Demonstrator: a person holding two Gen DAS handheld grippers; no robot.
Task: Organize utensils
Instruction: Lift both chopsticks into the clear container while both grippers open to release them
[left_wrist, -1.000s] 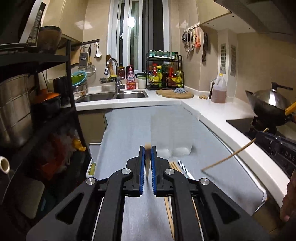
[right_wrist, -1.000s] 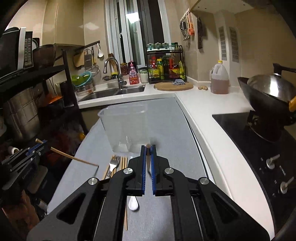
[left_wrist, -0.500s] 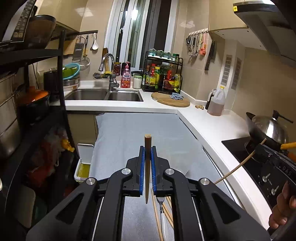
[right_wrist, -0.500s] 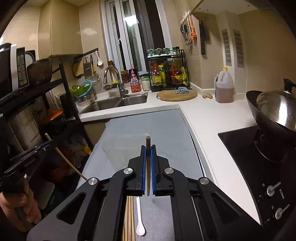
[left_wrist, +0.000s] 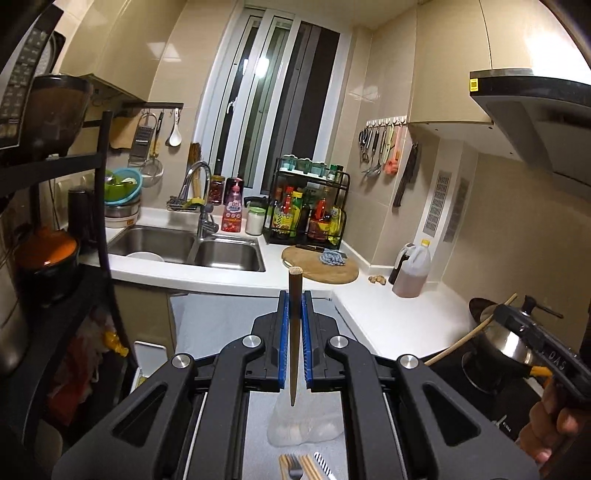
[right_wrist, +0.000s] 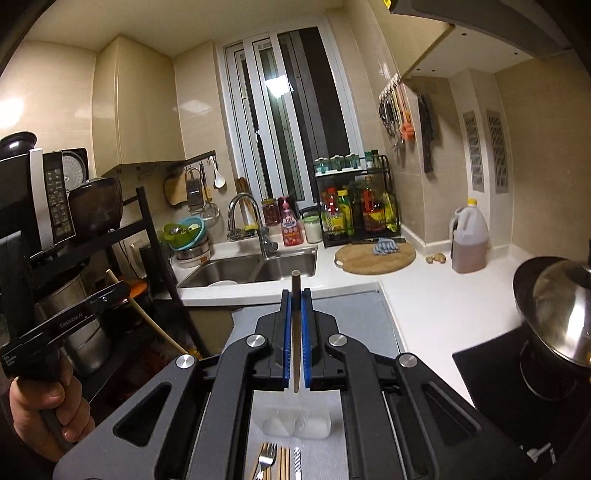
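Observation:
My left gripper (left_wrist: 294, 295) is shut on a brown chopstick (left_wrist: 294, 332) held upright, its tip hanging above a clear plastic container (left_wrist: 304, 424). My right gripper (right_wrist: 295, 293) is shut on another chopstick (right_wrist: 296, 332), also upright, its tip above the same clear container (right_wrist: 295, 422). More chopsticks (right_wrist: 283, 463), a fork (right_wrist: 266, 461) and a striped straw-like utensil (right_wrist: 297, 463) lie on the grey mat (right_wrist: 365, 317) just in front of the container. The right gripper shows in the left wrist view (left_wrist: 513, 321), and the left gripper in the right wrist view (right_wrist: 107, 295).
A double sink (left_wrist: 184, 247) sits at the back of the white counter (right_wrist: 436, 295). A round wooden board (right_wrist: 375, 256), an oil jug (right_wrist: 469, 240) and a bottle rack (right_wrist: 356, 210) stand behind. A wok (right_wrist: 554, 314) is on the stove at right; a black shelf (left_wrist: 55, 221) at left.
Both grippers have risen and tilted up with their chopsticks; the chopsticks now hang vertically over the clear container, which has dropped to the bottom of both views.

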